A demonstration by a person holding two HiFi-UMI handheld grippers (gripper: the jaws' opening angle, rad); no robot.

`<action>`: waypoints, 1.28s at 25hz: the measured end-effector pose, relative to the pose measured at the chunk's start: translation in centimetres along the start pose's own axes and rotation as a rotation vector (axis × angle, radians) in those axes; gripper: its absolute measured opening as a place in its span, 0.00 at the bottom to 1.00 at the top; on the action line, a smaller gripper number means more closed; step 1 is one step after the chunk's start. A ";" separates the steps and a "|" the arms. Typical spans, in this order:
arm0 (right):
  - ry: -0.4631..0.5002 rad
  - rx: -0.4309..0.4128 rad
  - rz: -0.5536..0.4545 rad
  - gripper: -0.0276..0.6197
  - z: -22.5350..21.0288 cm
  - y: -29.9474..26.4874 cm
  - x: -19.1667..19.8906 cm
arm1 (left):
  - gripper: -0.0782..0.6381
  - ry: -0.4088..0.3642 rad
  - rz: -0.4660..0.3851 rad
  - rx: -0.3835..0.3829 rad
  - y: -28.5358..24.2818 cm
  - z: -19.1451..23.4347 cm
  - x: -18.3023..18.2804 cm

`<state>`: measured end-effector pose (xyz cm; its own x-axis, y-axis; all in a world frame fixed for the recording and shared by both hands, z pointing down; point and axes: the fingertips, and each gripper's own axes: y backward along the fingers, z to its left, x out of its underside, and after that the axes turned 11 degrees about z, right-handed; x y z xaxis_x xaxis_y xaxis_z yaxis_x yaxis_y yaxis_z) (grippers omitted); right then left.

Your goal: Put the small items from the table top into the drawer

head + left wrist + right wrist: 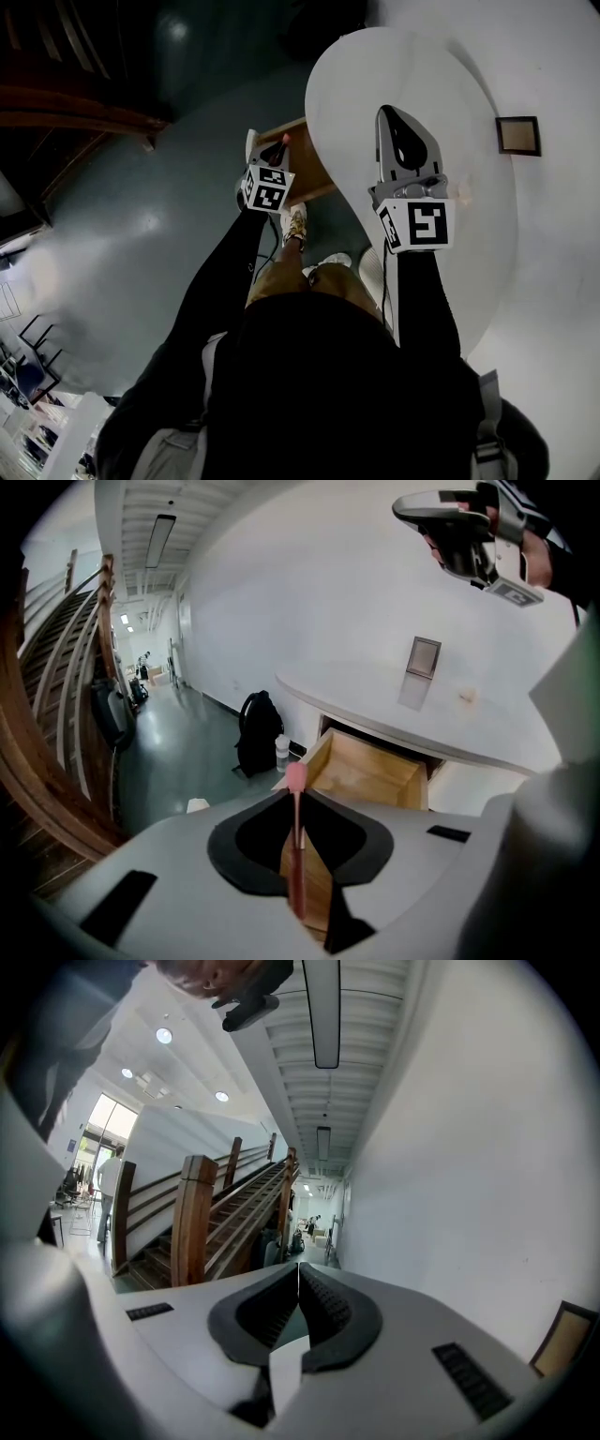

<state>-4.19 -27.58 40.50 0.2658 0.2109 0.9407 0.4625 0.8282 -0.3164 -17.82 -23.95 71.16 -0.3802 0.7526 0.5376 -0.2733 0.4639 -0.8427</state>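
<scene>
Where the person stands, floor (141, 234): grey-green and shiny, and it fills the left half of the head view.
Staircase (225, 1213): brown wood with a thick post and a handrail, across the hall from the white wall.
Surface (347, 94): white, with a rounded edge, set against the white wall; the part that shows is bare.
Person (328, 375): in dark clothes with long dark sleeves, standing at the round edge of the surface, one gripper in each hand.
Drawer (309, 169): light wood, pulled out from under the surface and open; its inside is bare as far as the left gripper view shows.
Backpack (256, 733): black, on the floor against the wall, beyond the drawer.
Right gripper (298, 1283): held above the surface, with its jaws pressed together and nothing between them.
Left gripper (274, 153): held over the open drawer, tilted down, with its jaws pinching a thin pink stick.
Frame (517, 135): small, square and dark-edged, at the wall side of the surface; I cannot tell whether it hangs on the wall or stands on the surface.
Bottle (282, 752): small and pale, on the floor just beside the backpack.
Pink stick (296, 855): upright between the jaws of the left gripper, its rounded end past the tips, in the air at the near corner of the drawer and not lying in it.
</scene>
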 end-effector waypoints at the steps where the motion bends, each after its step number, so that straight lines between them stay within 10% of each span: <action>1: -0.001 0.000 0.000 0.09 -0.1 -0.1 0.0 | 0.18 -0.004 0.003 -0.005 0.0 0.0 0.1; 22: -0.008 0.011 -0.011 0.09 -0.5 0.3 -0.2 | 0.19 -0.027 0.010 -0.020 0.0 -0.1 0.2; 32: -0.015 0.089 -0.067 0.09 -2.1 2.3 -2.4 | 0.19 -0.121 -0.367 -0.092 10.9 0.5 -12.1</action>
<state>-1.98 -27.24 37.30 0.2240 0.1601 0.9614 0.4017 0.8836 -0.2408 -16.65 -28.26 55.45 -0.3749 0.4710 0.7985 -0.3321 0.7359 -0.5900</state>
